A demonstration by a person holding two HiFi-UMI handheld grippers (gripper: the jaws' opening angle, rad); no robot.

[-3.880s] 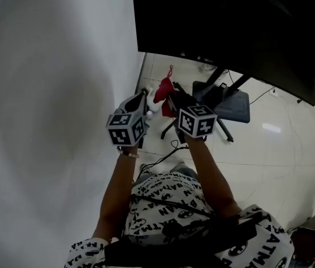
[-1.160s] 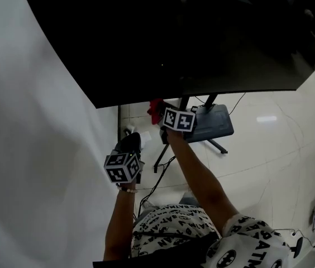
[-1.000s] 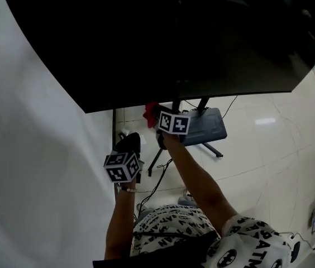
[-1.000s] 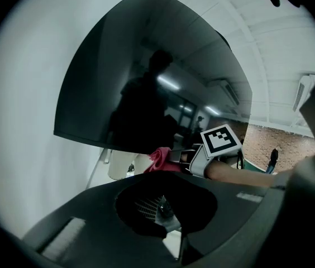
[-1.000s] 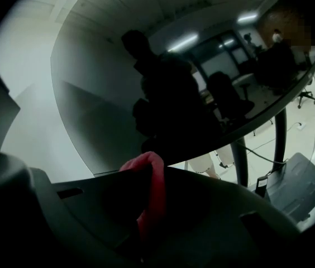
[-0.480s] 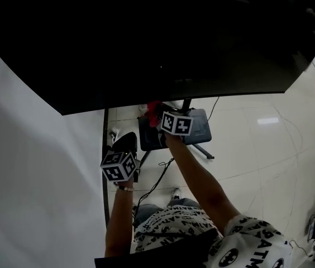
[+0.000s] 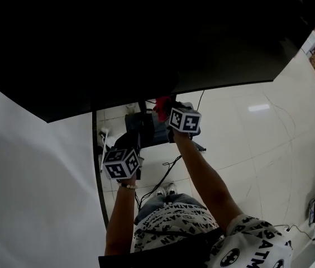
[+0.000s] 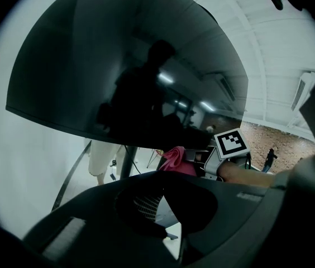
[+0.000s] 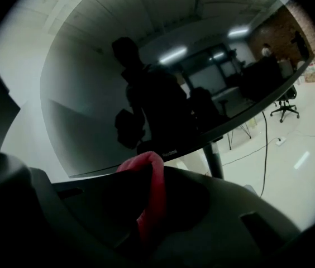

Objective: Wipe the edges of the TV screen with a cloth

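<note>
1. The right gripper (image 7: pixel 166 109) is clamped tight on a fold of the red cloth (image 9: pixel 152 188). The fold humps up out of the jaws, and nothing else is in them.
2. The left gripper (image 8: pixel 163 186) hangs lower and to the left of the right one. Its jaws are drawn together, or very nearly, and hold nothing.
3. Just above the right gripper's tip runs the lower edge (image 9: pixel 208 137) of the TV screen (image 7: pixel 146 32). The cloth sits right at it, though contact cannot be confirmed.
4. The step in hand looks like wiping that bottom edge. It is best done by pressing the soft hump, not the hard jaw tips, against the edge. One even, light stroke along it should avoid rocking the screen.
5. The stand post (image 9: pixel 213 159) rises just right of the cloth, so the stroke will likely need lifting past it.
</note>
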